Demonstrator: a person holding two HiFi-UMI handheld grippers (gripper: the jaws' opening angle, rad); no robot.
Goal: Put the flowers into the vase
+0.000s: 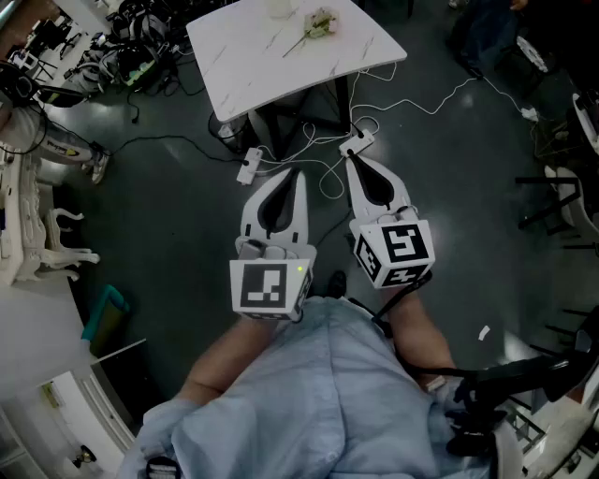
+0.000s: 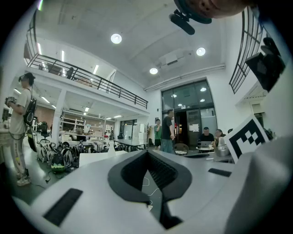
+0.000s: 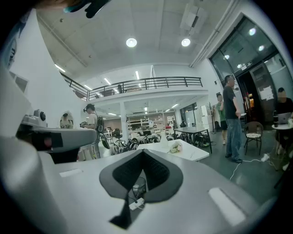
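2 grippers held out level, flowers lying on the table beyond.

The left gripper and right gripper are held side by side close to the torso with the forearms bent. Both are pointed forward at the white marble-patterned table, and each pair of jaws is pressed together on nothing. The flowers are laid flat near the table's far edge, well apart from both grippers. The thin stem is angled toward the near left, with pale cream blooms and some green bunched at the far right end.
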